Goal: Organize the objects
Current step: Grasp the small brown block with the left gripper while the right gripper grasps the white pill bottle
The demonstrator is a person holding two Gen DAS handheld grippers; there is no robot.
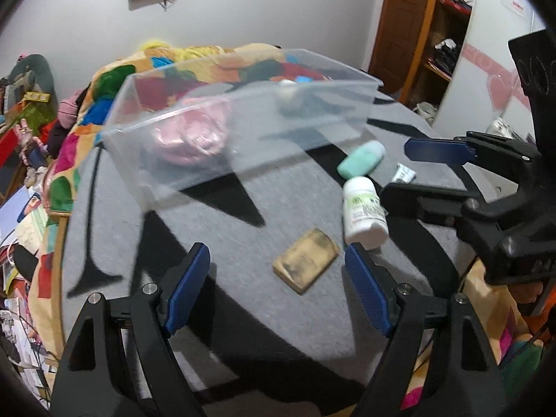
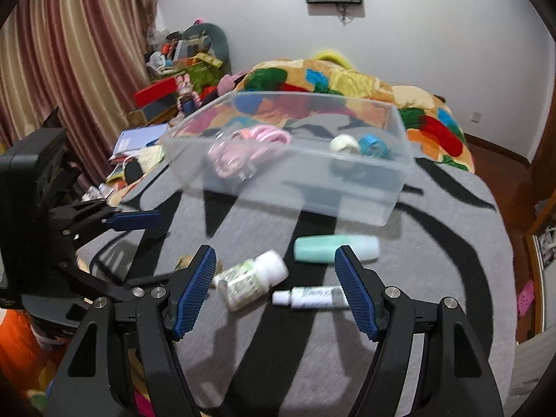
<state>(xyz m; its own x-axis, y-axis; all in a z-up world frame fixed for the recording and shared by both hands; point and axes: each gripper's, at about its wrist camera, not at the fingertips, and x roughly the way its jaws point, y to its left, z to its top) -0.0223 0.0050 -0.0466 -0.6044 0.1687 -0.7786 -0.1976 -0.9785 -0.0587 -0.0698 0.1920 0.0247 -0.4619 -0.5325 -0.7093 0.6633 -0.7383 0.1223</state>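
A clear plastic bin [image 1: 239, 118] [image 2: 347, 187] stands on a grey and black blanket. It holds a pink coiled cord [image 1: 193, 137] [image 2: 239, 149], a white roll [image 2: 344, 144] and a blue roll [image 2: 373, 146]. In front of it lie a mint bottle [image 1: 361, 160] [image 2: 333, 248], a white pill bottle [image 1: 365, 213] [image 2: 253, 278], a small white tube [image 2: 309, 297] and a tan wallet [image 1: 305, 260]. My left gripper [image 1: 278, 288] is open and empty, just before the wallet. My right gripper [image 2: 274, 292] is open and empty, over the pill bottle and tube; it also shows in the left wrist view [image 1: 420, 170].
A colourful quilt [image 2: 347, 80] lies behind the bin. Cluttered shelves and boxes [image 2: 173, 69] stand at the left by a curtain. A wooden door and closet [image 1: 417, 34] are at the right. The blanket's edge drops off at the right [image 2: 500, 243].
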